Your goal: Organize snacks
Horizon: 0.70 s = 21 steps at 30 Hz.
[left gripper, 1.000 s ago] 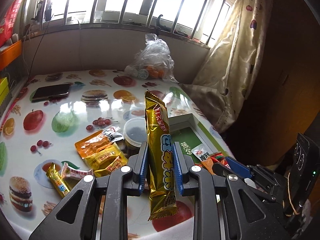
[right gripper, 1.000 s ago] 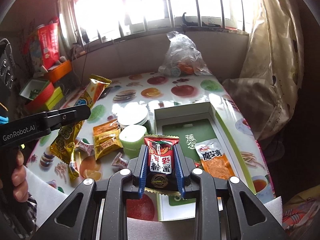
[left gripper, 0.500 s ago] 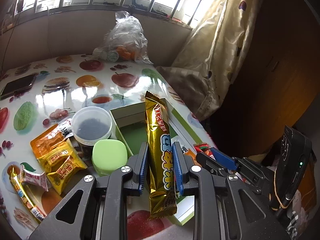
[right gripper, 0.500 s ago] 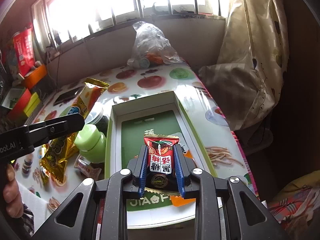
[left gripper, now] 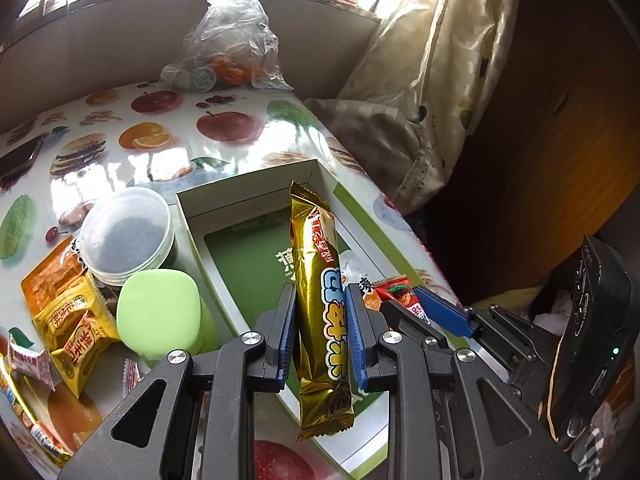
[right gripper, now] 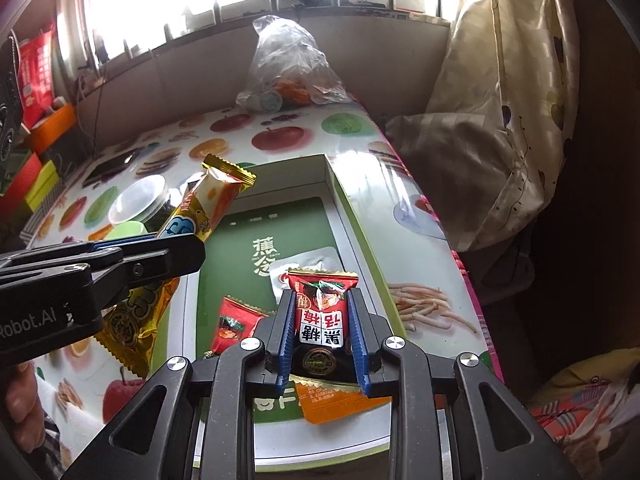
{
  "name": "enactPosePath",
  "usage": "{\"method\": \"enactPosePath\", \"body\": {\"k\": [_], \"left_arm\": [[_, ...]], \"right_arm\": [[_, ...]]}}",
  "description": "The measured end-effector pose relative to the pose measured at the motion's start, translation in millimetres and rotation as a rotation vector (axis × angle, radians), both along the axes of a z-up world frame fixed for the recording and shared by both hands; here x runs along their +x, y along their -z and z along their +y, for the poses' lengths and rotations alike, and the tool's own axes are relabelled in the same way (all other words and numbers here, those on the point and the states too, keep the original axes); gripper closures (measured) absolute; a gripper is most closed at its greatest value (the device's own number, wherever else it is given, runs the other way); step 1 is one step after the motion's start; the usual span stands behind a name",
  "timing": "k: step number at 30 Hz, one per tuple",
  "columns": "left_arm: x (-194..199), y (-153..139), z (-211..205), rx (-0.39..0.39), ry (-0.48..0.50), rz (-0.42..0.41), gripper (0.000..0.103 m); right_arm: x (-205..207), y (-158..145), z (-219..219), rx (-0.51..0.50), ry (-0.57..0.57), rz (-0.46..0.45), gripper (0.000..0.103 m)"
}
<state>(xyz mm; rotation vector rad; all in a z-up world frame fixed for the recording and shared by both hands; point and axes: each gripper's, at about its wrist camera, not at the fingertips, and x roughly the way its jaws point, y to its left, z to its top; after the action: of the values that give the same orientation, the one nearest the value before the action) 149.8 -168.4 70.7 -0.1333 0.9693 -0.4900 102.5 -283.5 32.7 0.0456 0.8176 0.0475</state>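
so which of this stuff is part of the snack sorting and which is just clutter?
In play:
- gold bar, in left claw
- red packet, in right claw
- box
- loose yellow packets

Clutter:
- plastic bag
- phone
- curtain

Plastic bag [left gripper: 230, 44], phone [left gripper: 18, 156], curtain [left gripper: 432, 80]

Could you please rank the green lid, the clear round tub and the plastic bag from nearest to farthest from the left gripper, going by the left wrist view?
1. Green lid, just left of the left gripper.
2. Clear round tub, behind the lid.
3. Plastic bag, at the table's far edge by the wall.
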Motion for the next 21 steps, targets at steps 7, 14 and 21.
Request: {"method": "enactPosePath", "body": {"k": [7,14,21], "left_arm": [[5.8,13.4,-8.8,0.032,0.007,0.030,0.078],[9.8,21.2,-11.6,0.047,0.007,0.053,0.078],[11.1,25.4,-13.4,0.066,0.010,0.060,0.078]], "right_arm": [[2.6,10.5,-0.3,-0.016,-0.001,0.021,0.079],[3.8,14.1,1.1,-0.025,-0.001,0.028,0.079],[4.7,15.0,2.0,-0.038,0.001,0.034,0.076]]}}
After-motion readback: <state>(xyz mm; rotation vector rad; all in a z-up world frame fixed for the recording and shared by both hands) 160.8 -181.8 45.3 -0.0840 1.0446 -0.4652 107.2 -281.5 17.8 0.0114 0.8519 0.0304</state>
